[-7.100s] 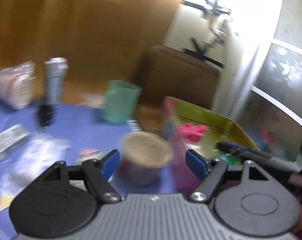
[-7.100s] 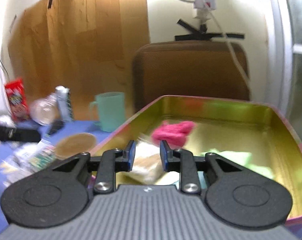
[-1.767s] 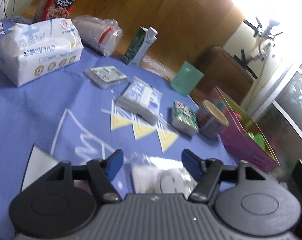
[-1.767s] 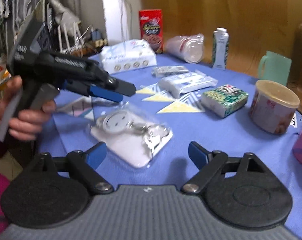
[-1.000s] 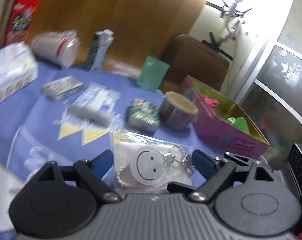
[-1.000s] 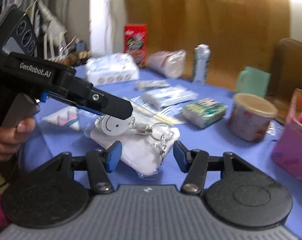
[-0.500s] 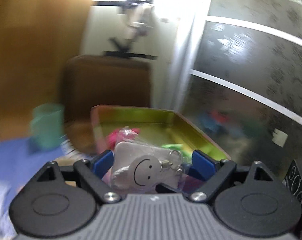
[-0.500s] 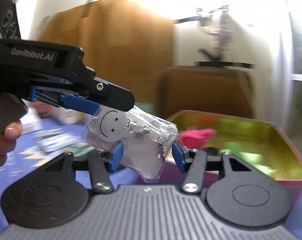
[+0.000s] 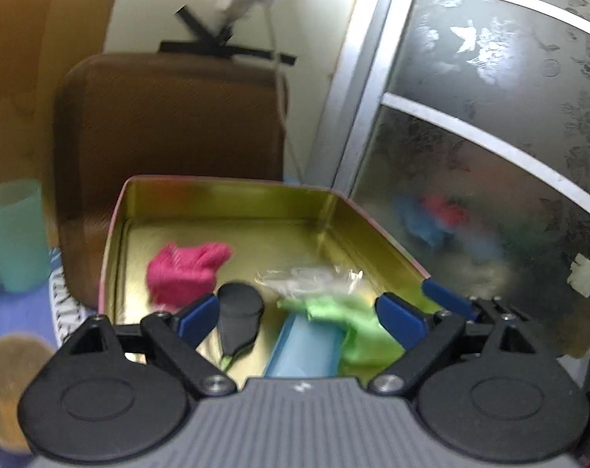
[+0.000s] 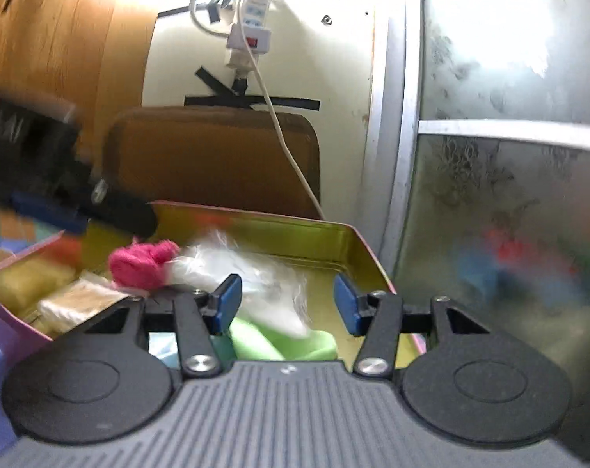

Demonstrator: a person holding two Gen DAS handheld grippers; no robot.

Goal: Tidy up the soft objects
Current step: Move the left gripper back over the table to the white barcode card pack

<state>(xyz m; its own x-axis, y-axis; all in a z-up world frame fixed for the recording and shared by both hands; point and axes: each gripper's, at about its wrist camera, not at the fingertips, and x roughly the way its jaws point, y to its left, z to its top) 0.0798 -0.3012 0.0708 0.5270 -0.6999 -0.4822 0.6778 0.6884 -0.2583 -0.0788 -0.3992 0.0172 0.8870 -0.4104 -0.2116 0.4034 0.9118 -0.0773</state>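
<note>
The plastic pouch point(image 10: 252, 273) is found inside the tin point(image 10: 367, 249), blurred, lying across the pink cloth point(image 10: 139, 259) and the green cloth point(image 10: 283, 341), with its long axis running from upper left to lower right in the right wrist view. No pad is seen pressing on it.

The right gripper point(image 10: 287, 302) is held over the near edge of the tin, jaws partly apart and empty; the pouch is seen between and just beyond its fingertips, so this gripper is judged the nearer. The left gripper point(image 9: 299, 314) is held over the same tin from the other side, jaws wide and opening, with nothing between the pads; a dark object point(image 9: 238, 316), a blue item point(image 9: 306, 347) and the green cloth lie below it. In the left wrist view the pouch point(image 9: 306, 279) lies ahead of the fingertips, past the green cloth, near the middle of the tin floor.

The pouch is judged to be deposited. The coming move is judged to turn on clearance: both grippers are crowded over one tin, and each must be drawn back toward the counter point(image 9: 18, 312) without the pouch being snagged.
</note>
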